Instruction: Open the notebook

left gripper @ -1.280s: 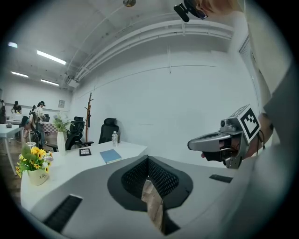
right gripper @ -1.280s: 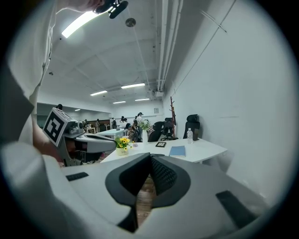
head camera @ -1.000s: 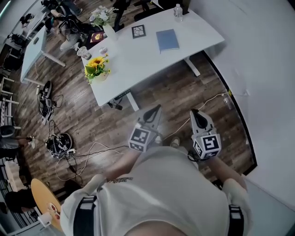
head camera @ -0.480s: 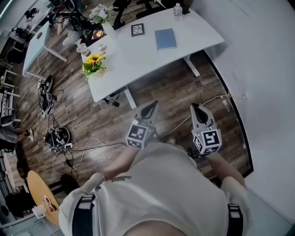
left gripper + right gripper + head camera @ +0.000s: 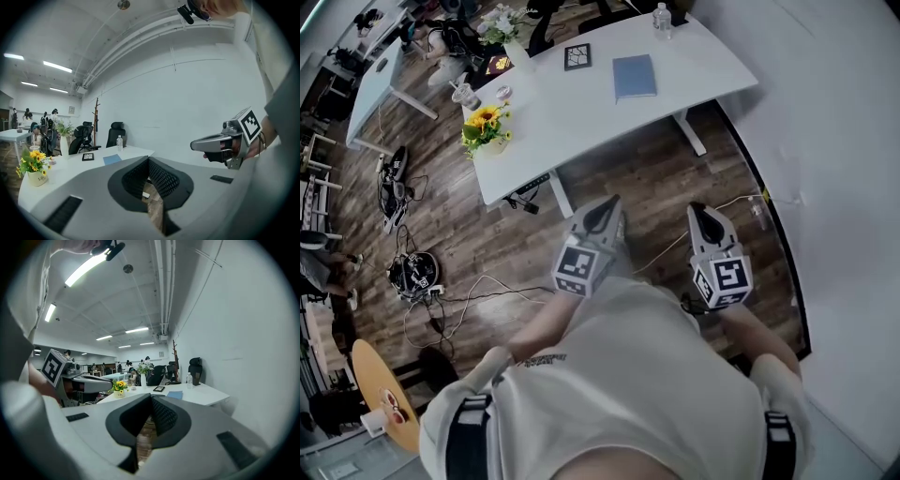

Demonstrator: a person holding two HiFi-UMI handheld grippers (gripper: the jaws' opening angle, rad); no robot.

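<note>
Task's thing: the blue notebook lies closed and flat on the white surface, upper centre of the head view, toward that surface's right-hand end.
Neighbours: a dark framed square lies just left of it and a water bottle stands above and to the right. A pot of sunflowers is further off at the left edge of the surface.
Long axis: runs roughly up and down the head view, tipped a little; the short lower edge faces the person.
Direction from the tools: both point up the frame toward the surface. The notebook lies ahead of them and between their two lines. It shows left of the jaw line in the left gripper view and right of it in the right gripper view.
Gap: both tips hang over the wooden floor at mid-frame, well apart from the surface and not yet over it.
Nearer hand: about even; the left looks slightly closer in the head view, though that is a judgement.
Left hand-held gripper: jaws closed together at the tips, nothing between them, touching nothing.
Right hand-held gripper: jaws likewise pressed together, empty, touching nothing.
Step in hand: probably the approach; the cover is untouched.
Next move calls for: reaching the surface, then getting a tip under the cover's free edge.
</note>
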